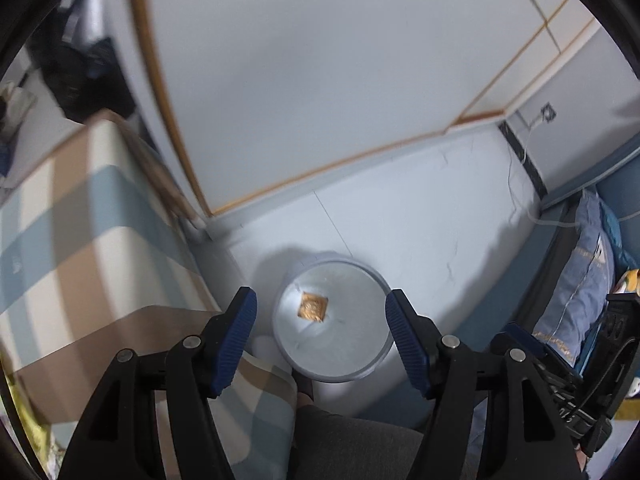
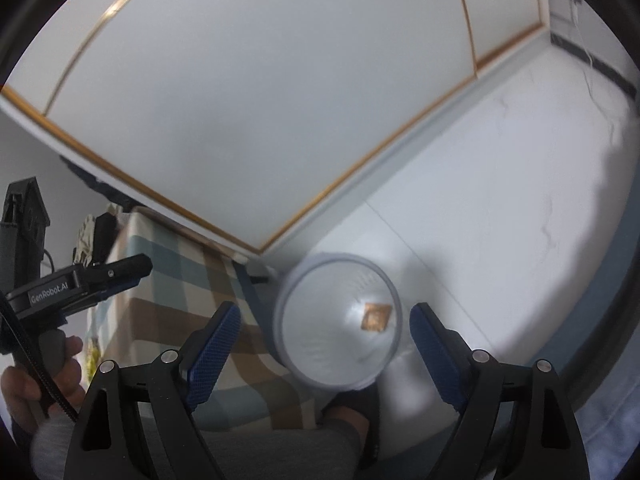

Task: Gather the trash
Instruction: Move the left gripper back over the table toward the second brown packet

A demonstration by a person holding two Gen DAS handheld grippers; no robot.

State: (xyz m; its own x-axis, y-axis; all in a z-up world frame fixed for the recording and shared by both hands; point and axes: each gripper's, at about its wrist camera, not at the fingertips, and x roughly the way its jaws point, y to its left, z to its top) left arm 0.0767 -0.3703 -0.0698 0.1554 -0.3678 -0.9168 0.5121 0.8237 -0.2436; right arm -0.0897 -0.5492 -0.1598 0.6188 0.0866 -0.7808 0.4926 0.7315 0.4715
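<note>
Trash (image 1: 312, 306), a brown wrapper, is seen lying in the round bin (image 1: 372, 276) on the floor right of the checked table (image 1: 80, 216), both left gripper (image 1: 321, 322) and right gripper (image 2: 325, 334) spread empty above; drop judged done, next piece to be located.

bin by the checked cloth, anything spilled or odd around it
Nothing stands out. The bin stands upright on the floor, with one brown wrapper lying inside at the bottom. No litter shows around it.
</note>
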